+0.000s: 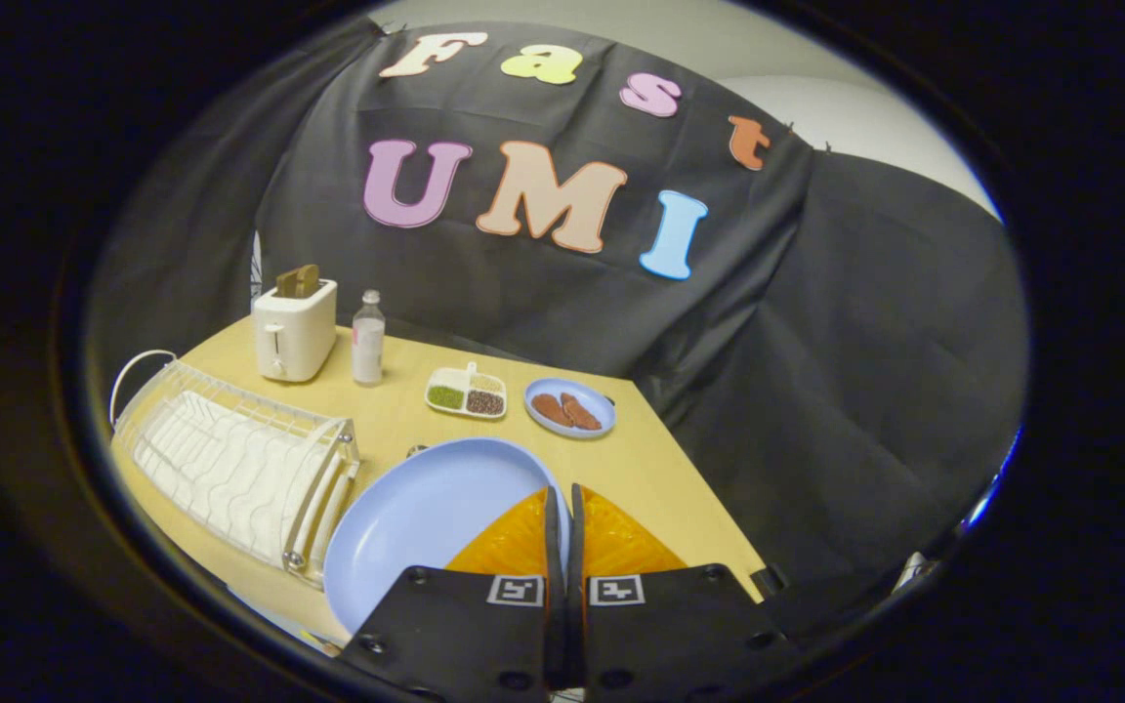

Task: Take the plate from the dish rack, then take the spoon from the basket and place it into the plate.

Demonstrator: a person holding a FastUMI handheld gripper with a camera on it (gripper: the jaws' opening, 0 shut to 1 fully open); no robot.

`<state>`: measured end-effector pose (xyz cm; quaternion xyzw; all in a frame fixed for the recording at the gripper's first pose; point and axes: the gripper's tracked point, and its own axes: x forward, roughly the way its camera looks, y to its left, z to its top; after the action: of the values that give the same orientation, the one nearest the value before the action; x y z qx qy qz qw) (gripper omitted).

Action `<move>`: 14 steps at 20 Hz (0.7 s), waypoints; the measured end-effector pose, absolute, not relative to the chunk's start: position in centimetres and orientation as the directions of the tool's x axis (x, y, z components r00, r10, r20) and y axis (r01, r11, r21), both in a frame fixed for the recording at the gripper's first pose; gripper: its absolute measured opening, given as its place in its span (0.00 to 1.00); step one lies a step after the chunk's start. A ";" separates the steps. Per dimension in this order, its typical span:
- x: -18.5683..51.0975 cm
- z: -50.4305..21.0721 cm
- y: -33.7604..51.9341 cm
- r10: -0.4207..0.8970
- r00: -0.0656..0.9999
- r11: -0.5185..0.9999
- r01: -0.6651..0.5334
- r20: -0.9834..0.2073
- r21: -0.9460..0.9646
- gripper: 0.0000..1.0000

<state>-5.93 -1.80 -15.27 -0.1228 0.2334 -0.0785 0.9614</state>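
The gripper (562, 498) has its fingers clamped together on the rim of the blue plate (426, 517), holding it tilted above the table (660, 488) beside the white dish rack (230, 459). Toward the table's far edge: toaster (294, 327), bottle (367, 337), a divided dish (466, 392), and a small plate (570, 407) (two brown pieces on it).

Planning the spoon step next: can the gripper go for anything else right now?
Probably not yet: the gripper is shut on the blue plate, pinching its rim beside the dish rack. It would need to set the plate down first.
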 end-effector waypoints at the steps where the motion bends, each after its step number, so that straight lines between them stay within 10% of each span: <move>1: -6.3 -16.0 -2.1 -0.206 0.874 0.960 0.093 -0.441 -0.263 0.03; 14: -8.7 -24.2 -3.3 -0.110 0.820 0.994 0.077 -0.562 -0.082 0.03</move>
<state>-8.69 -3.32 -24.16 -0.0276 0.2964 -0.0489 0.9534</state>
